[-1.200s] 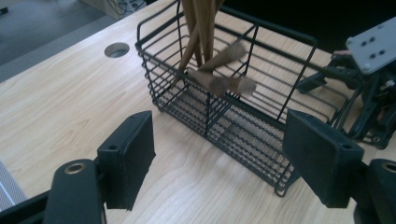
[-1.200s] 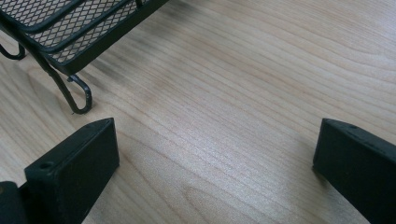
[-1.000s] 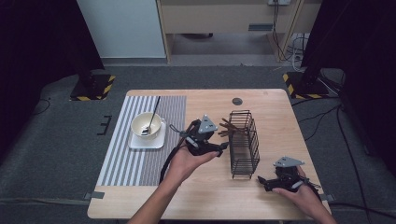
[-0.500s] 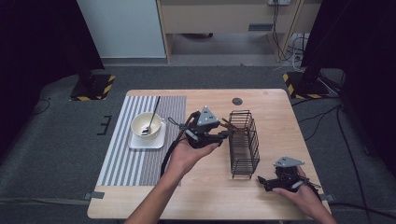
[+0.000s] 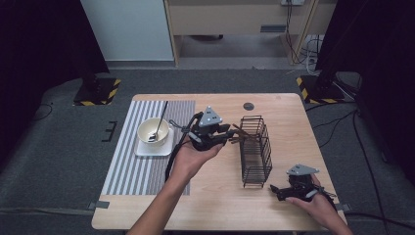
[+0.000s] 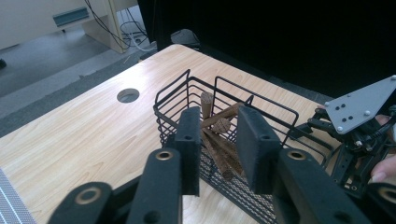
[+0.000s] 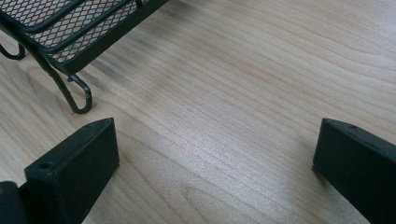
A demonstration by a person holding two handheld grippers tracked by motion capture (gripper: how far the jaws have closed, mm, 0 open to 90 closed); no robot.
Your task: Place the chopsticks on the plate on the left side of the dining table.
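A black wire basket (image 5: 255,152) stands on the wooden table, right of centre. Several brown wooden sticks (image 5: 239,133) lean out of its near left end. My left gripper (image 5: 229,137) reaches in from the left at that end. In the left gripper view its jaws have just been closing and now press on the bundle of sticks (image 6: 224,114) over the basket's rim (image 6: 275,112). My right gripper (image 5: 274,188) rests near the table's front right, jaws open with bare wood between them (image 7: 215,154), beside a curled foot of the basket (image 7: 77,95).
A cream bowl (image 5: 152,132) with a spoon in it sits on a white square plate (image 5: 142,149), on a grey striped mat (image 5: 132,171) at the table's left. A round cable hole (image 5: 248,105) lies near the far edge. The right gripper's grey plate (image 6: 362,105) shows beyond the basket.
The left gripper has risen a little at the basket's end and its jaws have drawn together around the sticks. The right gripper has stayed where it was.
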